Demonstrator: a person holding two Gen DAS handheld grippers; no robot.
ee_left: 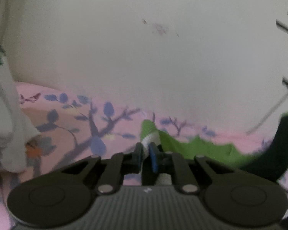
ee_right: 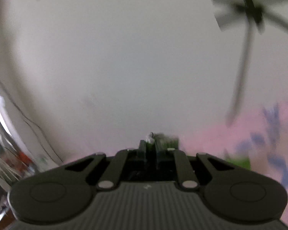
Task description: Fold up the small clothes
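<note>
The left gripper [ee_left: 146,149] is clamped on the white-trimmed edge of a green garment [ee_left: 192,149], which rises just ahead of its fingertips and drapes away to the right, over a pink bedsheet [ee_left: 71,122] printed with blue branches. A white cloth [ee_left: 7,118] hangs at the left edge of that view. In the blurred right wrist view, the right gripper [ee_right: 150,145] is closed on the same green garment [ee_right: 168,142], pinched between its fingertips, with a pale wall [ee_right: 124,57] behind.

right view: motion-blurred throughout | green garment [ee_right: 166,141] smeared, shape unreadable | left-edge clutter [ee_right: 11,157] indistinct
</note>
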